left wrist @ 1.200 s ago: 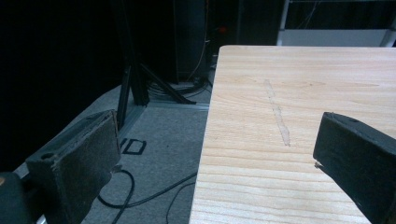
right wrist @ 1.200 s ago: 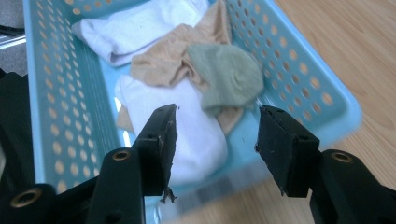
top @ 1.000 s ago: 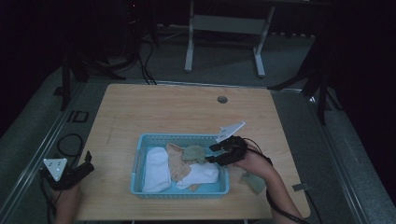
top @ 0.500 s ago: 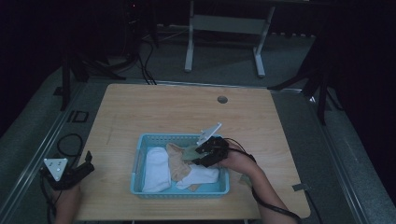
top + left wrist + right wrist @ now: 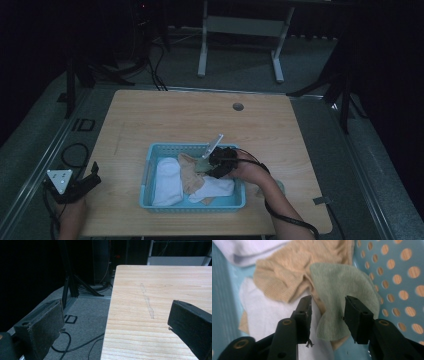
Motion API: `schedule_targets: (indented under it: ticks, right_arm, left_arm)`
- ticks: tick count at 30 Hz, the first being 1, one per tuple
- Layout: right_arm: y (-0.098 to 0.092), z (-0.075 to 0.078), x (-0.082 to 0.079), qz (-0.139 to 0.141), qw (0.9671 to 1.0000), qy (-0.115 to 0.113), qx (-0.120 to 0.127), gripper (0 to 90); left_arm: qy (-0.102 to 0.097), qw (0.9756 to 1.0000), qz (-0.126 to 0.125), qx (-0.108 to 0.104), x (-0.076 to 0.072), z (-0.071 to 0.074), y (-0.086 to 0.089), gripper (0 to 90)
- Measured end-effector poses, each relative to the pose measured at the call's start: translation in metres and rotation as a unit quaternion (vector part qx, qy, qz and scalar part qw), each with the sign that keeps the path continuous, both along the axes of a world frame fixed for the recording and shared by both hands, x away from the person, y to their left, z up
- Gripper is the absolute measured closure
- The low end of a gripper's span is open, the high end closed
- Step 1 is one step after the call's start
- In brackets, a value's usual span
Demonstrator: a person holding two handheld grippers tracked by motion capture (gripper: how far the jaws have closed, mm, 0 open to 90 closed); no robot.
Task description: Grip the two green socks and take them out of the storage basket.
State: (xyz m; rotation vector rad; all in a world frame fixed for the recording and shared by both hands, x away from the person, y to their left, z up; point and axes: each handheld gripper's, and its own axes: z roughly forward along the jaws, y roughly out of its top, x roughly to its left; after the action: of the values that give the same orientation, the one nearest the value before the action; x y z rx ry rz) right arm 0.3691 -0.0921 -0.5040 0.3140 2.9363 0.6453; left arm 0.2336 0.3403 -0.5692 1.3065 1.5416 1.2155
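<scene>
Right gripper [image 5: 327, 312]: jaws parted, one on each side of a green sock [image 5: 342, 302], not closed on it; the gripper sits low inside the blue basket [image 5: 150, 170], at its right end, held by the person's right hand [image 5: 250, 170]. Green sock: lies against the basket's perforated wall, partly over a tan sock [image 5: 287, 277]. Tan sock: crumpled at the basket's middle, resting on white socks [image 5: 269, 312]. White socks: one long piece [image 5: 167, 182] at the basket's left, another [image 5: 215, 187] near the front under the gripper. Basket: stands on the wooden table [image 5: 175, 120], toward its near edge. Left gripper [image 5: 115, 322]: jaws wide apart, holding nothing, hovering at the table's near left corner, half over the grey floor [image 5: 85, 317]; well apart from the basket. Floor: black cables [image 5: 75, 345] and a dark stand leg [image 5: 71, 282] beside the table.
</scene>
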Motion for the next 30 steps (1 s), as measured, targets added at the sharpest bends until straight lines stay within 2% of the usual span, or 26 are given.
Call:
schedule_targets:
  ticks: [2,3,4,5,7,12,21,26,30]
  right_arm:
    - [0.003,-0.002,-0.001,-0.002,0.9998,-0.011,-0.019,65.3]
    - [0.003,-0.002,-0.001,-0.002,0.9998,-0.011,-0.019,65.3]
    - [0.004,-0.003,-0.002,0.000,0.9995,-0.015,-0.029,78.1]
    - [0.004,-0.003,-0.002,0.000,0.9995,-0.015,-0.029,78.1]
    - [0.005,-0.003,-0.003,0.004,0.9994,-0.014,-0.032,84.0]
    - [0.001,0.000,-0.005,0.014,0.9998,-0.008,-0.014,85.6]
    - [-0.010,0.014,-0.007,0.007,0.9996,-0.013,0.025,85.6]
    - [-0.016,0.024,-0.012,0.010,0.9984,-0.018,0.053,85.7]
    - [-0.021,0.034,-0.016,0.014,0.9975,-0.022,0.066,85.7]
  left_arm:
    - [0.000,1.0000,0.000,0.000,0.000,0.000,0.000,0.7]
    - [0.000,1.0000,0.000,0.000,0.000,0.000,0.000,0.7]
    - [0.000,1.0000,0.000,0.000,0.000,0.000,0.000,0.7]
    - [0.000,1.0000,0.000,0.000,0.000,0.000,0.000,0.7]
    - [0.000,1.0000,0.001,-0.001,0.000,0.000,0.000,0.7]
    - [0.000,1.0000,0.001,-0.001,0.000,0.000,0.000,0.7]
    - [0.000,1.0000,0.002,-0.001,0.000,0.000,0.000,0.7]
    - [0.001,1.0000,0.002,-0.001,0.000,0.000,0.000,0.8]
    - [0.001,1.0000,0.002,-0.001,0.000,0.000,0.000,0.8]
